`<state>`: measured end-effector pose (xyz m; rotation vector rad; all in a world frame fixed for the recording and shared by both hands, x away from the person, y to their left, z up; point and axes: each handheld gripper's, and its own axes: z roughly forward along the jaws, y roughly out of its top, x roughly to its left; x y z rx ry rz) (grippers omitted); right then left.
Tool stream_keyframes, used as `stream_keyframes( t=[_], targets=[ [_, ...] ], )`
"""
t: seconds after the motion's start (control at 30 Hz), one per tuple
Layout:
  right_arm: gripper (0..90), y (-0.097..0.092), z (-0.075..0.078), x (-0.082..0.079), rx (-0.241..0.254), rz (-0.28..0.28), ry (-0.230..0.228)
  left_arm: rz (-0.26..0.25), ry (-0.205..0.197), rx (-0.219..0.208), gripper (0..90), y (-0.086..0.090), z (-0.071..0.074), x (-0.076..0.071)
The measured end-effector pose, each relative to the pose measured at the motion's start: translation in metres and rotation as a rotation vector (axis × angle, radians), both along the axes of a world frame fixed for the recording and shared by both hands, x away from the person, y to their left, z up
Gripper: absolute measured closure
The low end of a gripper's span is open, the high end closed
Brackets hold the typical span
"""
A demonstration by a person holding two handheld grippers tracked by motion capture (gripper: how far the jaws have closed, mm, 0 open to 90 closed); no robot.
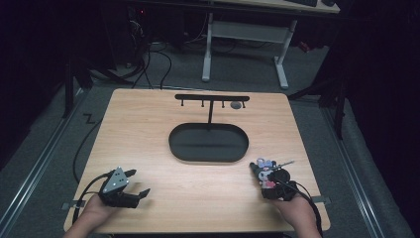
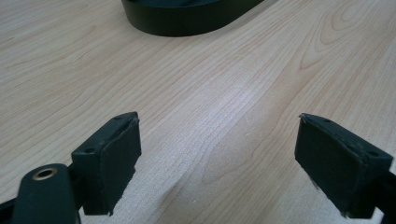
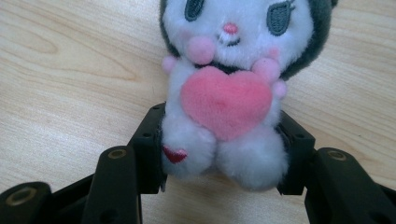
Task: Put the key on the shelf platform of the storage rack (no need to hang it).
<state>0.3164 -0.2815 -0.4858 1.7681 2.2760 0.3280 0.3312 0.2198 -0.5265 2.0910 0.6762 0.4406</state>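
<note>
While right gripper [image 3: 222, 154] clamps plush toy [image 3: 233, 79] | left gripper [image 2: 217, 163] gapes

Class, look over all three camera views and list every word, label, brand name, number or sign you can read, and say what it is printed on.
There is none to read: no words, numbers or brand marks.
The plush toy in the right gripper bears pictures, not text: an embroidered face, a pink heart, a small red heart on one foot.
The left gripper, table and black hook stand carry no legible marking.
</note>
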Motion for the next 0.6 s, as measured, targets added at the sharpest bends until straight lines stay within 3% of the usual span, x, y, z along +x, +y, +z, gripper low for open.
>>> stream_keyframes(
  t=[0.3,0.6],
  targets=[
    [47.7,-0.002,0.014,-0.002,0.027,0.015,-0.047,0.014,-0.01,-0.017,15.4,0.002,0.0,-0.002],
    [47.7,0.002,0.022,-0.005,0.038,0.033,-0.057,0.018,-0.005,-0.021,15.4,0.002,0.0,-0.001]
  ],
)
